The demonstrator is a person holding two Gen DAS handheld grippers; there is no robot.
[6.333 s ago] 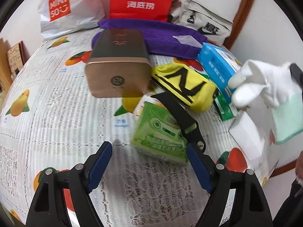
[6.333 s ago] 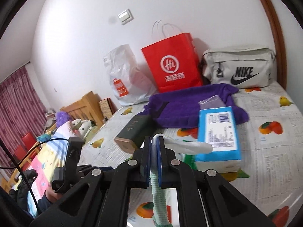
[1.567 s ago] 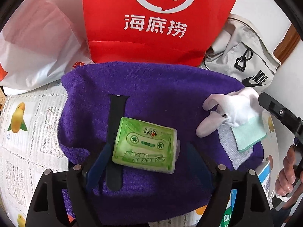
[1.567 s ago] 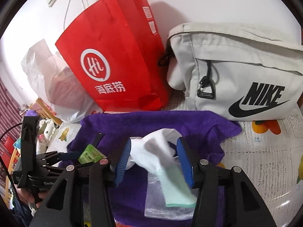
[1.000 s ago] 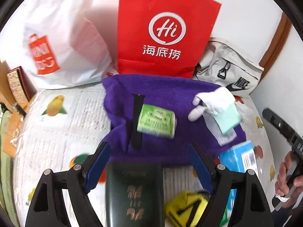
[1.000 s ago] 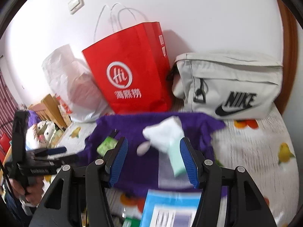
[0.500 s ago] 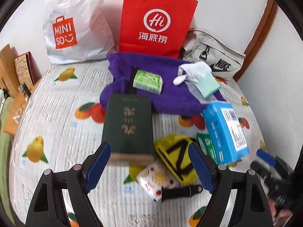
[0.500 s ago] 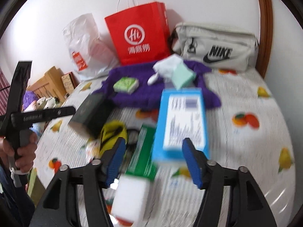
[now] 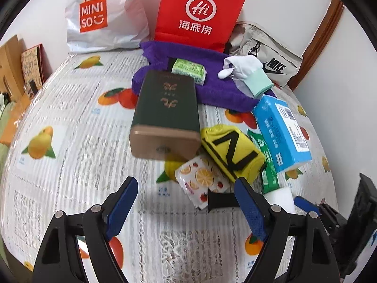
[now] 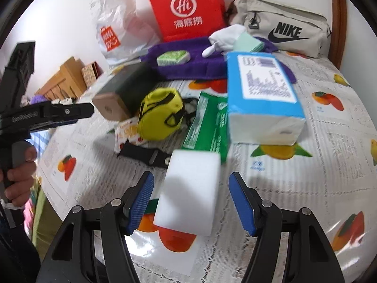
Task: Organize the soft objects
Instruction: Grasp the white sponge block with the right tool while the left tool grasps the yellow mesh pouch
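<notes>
Jaws of both grippers spread — the right gripper (image 10: 191,202) astride one white sponge (image 10: 189,192), untouched — one purple towel (image 9: 207,94) beyond.

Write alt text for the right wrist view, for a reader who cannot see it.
The open right gripper hovers over a white foam block lying between its blue pads on a fruit-print tablecloth. Behind it lie a green packet, a blue tissue pack and a yellow pouch; farther back, a purple towel holds a white glove.
</notes>
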